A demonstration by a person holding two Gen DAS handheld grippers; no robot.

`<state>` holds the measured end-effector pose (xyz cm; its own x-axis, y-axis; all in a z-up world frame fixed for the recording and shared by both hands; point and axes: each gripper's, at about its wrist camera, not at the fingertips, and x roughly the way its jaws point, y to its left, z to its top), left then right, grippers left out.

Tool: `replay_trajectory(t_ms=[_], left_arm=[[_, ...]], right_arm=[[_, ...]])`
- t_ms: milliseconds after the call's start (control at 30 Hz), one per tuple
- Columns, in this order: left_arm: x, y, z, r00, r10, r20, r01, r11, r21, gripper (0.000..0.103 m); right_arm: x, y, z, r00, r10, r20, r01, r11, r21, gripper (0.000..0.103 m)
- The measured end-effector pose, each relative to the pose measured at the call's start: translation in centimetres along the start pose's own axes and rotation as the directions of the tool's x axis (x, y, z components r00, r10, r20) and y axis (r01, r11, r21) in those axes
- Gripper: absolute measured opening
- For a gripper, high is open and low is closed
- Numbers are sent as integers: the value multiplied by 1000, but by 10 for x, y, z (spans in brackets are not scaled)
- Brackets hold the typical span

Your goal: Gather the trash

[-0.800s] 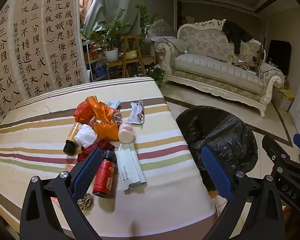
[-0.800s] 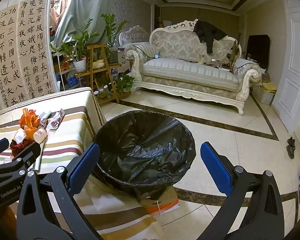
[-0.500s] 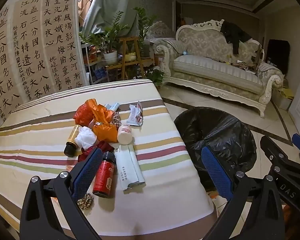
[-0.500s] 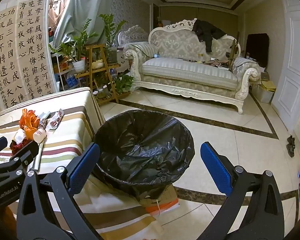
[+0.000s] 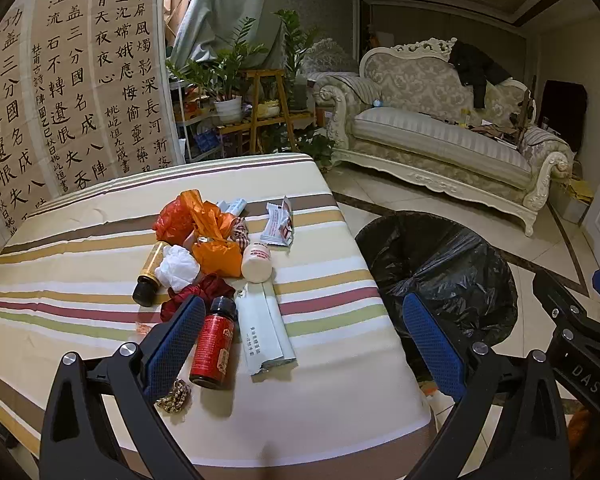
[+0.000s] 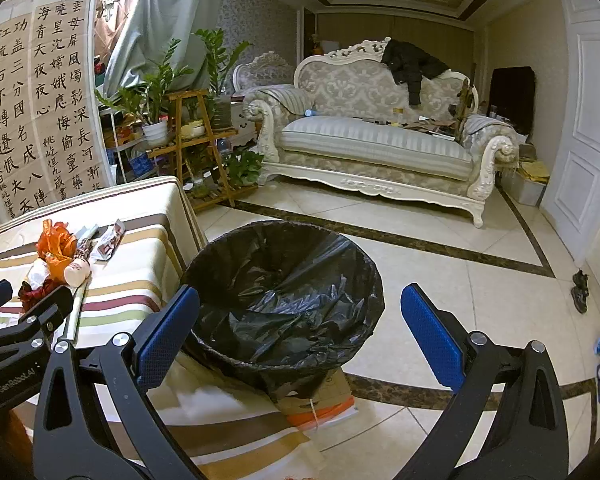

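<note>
A heap of mixed trash [image 5: 204, 256] lies on the striped-cloth table [image 5: 80, 264]. Right of the table, on the floor, stands the black-bag-lined round bin [image 6: 284, 292]. Beyond the bin stands the carved cream sofa [image 6: 376, 140].

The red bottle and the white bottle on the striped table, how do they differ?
The red bottle is slim with a black cap, while the white bottle is squat and pale all over. The red bottle lies nearest the camera, beside the long white packet; the white bottle lies farther back against the orange bag. Both lie on their sides.
</note>
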<state>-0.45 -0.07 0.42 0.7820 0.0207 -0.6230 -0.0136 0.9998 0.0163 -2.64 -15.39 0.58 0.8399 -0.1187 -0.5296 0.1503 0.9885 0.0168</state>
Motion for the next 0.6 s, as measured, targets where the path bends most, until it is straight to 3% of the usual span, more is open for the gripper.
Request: replay_trajectory(t_ms=[600], left_arm=[[2,3,-4,1000,2,-11,-2,1000,-8,96]], right_arm=[[2,-4,0,1000,-7,-4,7,1000,2,98]])
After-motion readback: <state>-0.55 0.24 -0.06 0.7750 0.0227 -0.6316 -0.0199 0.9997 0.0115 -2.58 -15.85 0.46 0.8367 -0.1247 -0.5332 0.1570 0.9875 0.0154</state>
